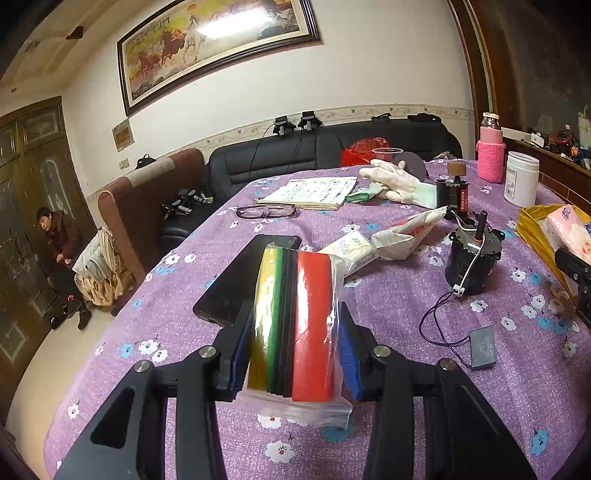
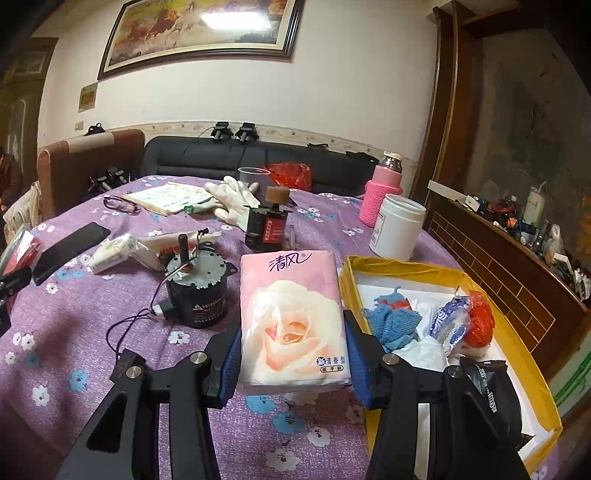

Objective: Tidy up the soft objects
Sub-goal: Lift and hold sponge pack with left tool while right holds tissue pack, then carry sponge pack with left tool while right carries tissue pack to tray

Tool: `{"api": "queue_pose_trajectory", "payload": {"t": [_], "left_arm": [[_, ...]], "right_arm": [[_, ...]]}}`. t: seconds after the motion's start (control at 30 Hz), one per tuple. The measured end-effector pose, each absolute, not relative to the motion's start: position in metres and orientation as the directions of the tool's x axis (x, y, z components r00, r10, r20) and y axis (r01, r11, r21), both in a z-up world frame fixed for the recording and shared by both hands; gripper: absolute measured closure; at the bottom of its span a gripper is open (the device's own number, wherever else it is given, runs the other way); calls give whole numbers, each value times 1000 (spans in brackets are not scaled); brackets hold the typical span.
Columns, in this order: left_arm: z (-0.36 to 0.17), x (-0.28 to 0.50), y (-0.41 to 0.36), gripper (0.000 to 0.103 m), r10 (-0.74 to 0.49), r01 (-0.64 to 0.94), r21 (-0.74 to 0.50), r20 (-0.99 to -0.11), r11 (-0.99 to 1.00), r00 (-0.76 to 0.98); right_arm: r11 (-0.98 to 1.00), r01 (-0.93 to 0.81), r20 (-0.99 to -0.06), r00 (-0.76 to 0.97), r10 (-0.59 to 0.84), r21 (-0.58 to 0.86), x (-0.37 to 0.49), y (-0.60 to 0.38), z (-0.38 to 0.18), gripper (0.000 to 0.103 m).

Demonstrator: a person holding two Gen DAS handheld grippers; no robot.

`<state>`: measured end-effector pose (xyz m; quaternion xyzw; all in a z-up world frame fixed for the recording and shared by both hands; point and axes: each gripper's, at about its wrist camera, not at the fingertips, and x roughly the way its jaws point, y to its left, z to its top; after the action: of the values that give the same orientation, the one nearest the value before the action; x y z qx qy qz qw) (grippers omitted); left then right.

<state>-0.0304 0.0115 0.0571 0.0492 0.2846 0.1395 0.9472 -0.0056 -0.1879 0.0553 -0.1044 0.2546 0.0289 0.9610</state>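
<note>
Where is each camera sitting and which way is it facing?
Left wrist: on the left gripper, looking across the table toward the sofa; its fingers clamp a clear bag.
Right wrist: on the right gripper, same direction, beside the yellow box; its fingers clamp a tissue pack.
Shared: motor, phone, painting.

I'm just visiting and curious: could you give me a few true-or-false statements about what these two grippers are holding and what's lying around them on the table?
1. The left gripper holds a clear bag of coloured sheets. True.
2. The right gripper holds a glove. False: it holds a pink tissue pack; the white gloves lie on the table.
3. The yellow box is empty. False: it holds blue knitwear and other items.
4. A black phone lies on the purple tablecloth. True.
</note>
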Motion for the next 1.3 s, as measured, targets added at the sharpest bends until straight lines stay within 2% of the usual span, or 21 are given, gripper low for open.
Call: {"api": "queue_pose_trajectory", "payload": {"t": [0.83, 1.07, 1.3], "left_arm": [[64, -38, 8, 62, 292, -240, 166, -536, 956, 792], [90, -47, -48, 62, 178, -111, 158, -525, 981, 832], [110, -30, -134, 62, -75, 138, 65, -581, 988, 811]], "right_arm": [[983, -111, -478, 878, 26, -150, -16, -195, 69, 50], [996, -90, -481, 872, 89, 19, -32, -249, 94, 50], [992, 37, -513, 858, 31, 121, -32, -334, 100, 50]]}}
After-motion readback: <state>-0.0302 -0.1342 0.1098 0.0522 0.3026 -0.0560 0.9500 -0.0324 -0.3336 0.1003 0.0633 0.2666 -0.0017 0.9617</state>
